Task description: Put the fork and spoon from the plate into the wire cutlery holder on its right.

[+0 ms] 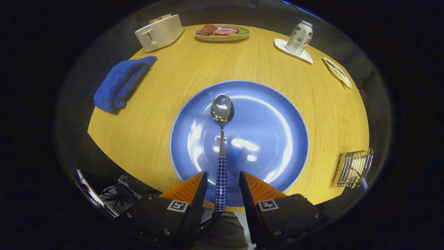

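The tongs [222, 185] stood apart, their two fingers either side of one spoon's [222, 139] checked handle without pressing it. The spoon lay on one blue plate [277, 139] on the table [156, 104]. One wire cutlery holder [353, 167] stood right of the plate, a fork handle seemingly in it.

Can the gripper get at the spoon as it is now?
Probably yes. The spoon lies on the plate, and its checked handle runs between the open fingers of the gripper, with a gap on each side and nothing between.

Gripper [222, 182] fingers [189, 189] spread apart, seemingly touching nothing, angled downward
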`<state>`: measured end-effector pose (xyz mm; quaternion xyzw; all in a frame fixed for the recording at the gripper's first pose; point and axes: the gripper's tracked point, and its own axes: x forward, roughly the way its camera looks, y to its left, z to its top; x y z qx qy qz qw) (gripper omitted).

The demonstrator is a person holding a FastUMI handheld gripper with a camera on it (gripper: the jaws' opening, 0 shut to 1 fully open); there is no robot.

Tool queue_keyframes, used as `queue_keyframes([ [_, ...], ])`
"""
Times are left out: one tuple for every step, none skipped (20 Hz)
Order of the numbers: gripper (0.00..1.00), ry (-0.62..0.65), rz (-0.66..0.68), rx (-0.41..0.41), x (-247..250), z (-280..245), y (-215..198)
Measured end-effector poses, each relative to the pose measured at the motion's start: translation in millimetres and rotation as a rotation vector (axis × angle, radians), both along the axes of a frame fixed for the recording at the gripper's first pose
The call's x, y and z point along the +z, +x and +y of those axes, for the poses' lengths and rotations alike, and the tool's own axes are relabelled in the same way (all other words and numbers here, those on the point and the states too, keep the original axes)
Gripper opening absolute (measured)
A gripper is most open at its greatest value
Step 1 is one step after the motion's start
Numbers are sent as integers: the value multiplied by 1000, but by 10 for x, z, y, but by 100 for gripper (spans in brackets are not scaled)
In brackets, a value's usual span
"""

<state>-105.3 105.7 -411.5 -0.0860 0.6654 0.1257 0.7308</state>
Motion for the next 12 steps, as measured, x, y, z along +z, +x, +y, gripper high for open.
queue_keyframes([
  [58, 15, 1, 8, -59, 25, 12],
  [44, -7, -5, -7, 11, -21, 42],
  [30, -7, 14, -6, 109, 20, 48],
  [16, -3, 26, 8, -6, 25, 10],
  [16, -16, 33, 15, -29, 1, 6],
  [9, -14, 43, 21, -37, -8, 12],
  [9, -13, 49, 31, -35, -20, 13],
  [9, -12, 60, 45, -3, -44, 9],
  [9, -12, 64, 60, 32, -65, 7],
  [9, -16, 60, 71, 86, -113, 18],
  [9, -24, 51, 83, 162, -170, 51],
  [9, -34, 42, 89, 227, -245, 62],
])
